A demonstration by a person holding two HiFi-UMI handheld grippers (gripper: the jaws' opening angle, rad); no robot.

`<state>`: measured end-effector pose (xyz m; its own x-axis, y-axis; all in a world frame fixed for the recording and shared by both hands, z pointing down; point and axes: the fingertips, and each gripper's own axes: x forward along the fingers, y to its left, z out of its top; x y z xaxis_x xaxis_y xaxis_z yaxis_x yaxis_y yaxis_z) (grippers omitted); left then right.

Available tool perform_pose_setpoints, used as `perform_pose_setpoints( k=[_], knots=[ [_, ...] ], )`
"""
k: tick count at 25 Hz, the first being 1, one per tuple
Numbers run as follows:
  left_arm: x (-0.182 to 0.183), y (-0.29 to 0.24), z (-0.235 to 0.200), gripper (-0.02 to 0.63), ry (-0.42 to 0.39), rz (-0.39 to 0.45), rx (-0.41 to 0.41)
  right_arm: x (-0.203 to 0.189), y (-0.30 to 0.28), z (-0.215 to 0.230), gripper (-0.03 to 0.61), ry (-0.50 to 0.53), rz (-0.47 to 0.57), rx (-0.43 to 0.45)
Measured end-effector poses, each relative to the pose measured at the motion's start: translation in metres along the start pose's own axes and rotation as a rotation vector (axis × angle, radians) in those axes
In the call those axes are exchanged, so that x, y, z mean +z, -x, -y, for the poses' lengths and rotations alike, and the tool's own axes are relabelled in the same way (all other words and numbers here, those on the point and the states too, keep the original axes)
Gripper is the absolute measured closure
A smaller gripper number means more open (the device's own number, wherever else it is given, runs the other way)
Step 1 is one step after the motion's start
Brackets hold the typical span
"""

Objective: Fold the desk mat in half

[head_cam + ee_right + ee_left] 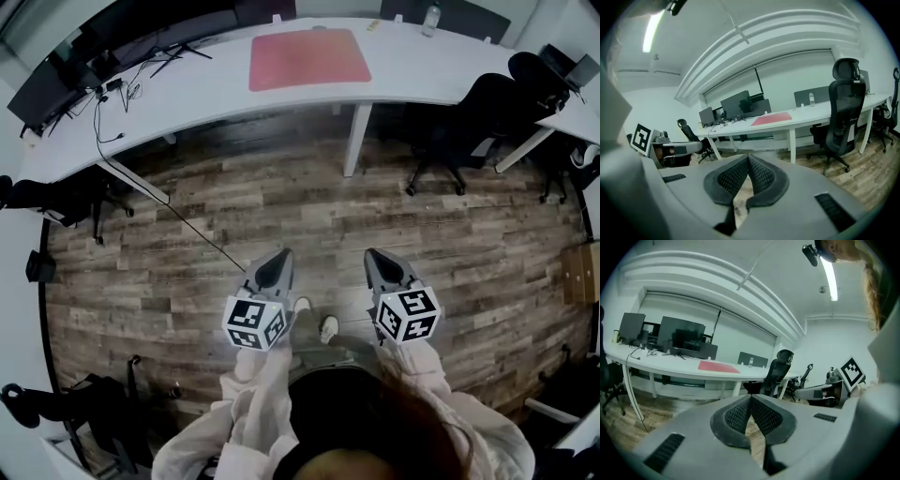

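Desk mat [309,58]: red, lying flat and unfolded near the middle of the white counter [206,89], no corner lifted. A bottle [430,19] stands further along the counter, apart from the mat; monitors [56,80] crowd the opposite end. The person stands on the wood floor [281,197], well back from the counter. The left hand-held gripper [279,258] and right hand-held gripper [373,257] are both held out in front, jaws pressed together with nothing between the pads. Fold not begun. Risks, as I judge them: a thin cable [187,225] runs from the counter across the floor toward the person's feet and could catch a foot on the approach. Jaws that reach the mat's edge closed would only push it. Pinching one corner alone could skew the fold.
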<state>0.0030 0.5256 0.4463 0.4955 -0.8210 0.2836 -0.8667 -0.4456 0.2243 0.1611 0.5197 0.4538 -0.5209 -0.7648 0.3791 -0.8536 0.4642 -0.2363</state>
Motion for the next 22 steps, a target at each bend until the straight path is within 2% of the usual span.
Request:
perform_pose_setpoints(
  k=[9,16,22],
  knots=[
    [-0.001,-0.047,0.002,0.588,0.004,-0.022,-0.012,0.006,-0.018,0.042,0.565,-0.002,-0.018,-0.007],
    [0.022,-0.096,-0.029,0.588,0.000,-0.005,-0.017,0.028,-0.061,0.072,0.565,-0.010,-0.014,-0.028],
    [0.058,-0.149,-0.079,0.588,-0.010,-0.009,-0.014,0.070,-0.128,0.095,0.565,-0.020,-0.018,-0.034]
  ],
)
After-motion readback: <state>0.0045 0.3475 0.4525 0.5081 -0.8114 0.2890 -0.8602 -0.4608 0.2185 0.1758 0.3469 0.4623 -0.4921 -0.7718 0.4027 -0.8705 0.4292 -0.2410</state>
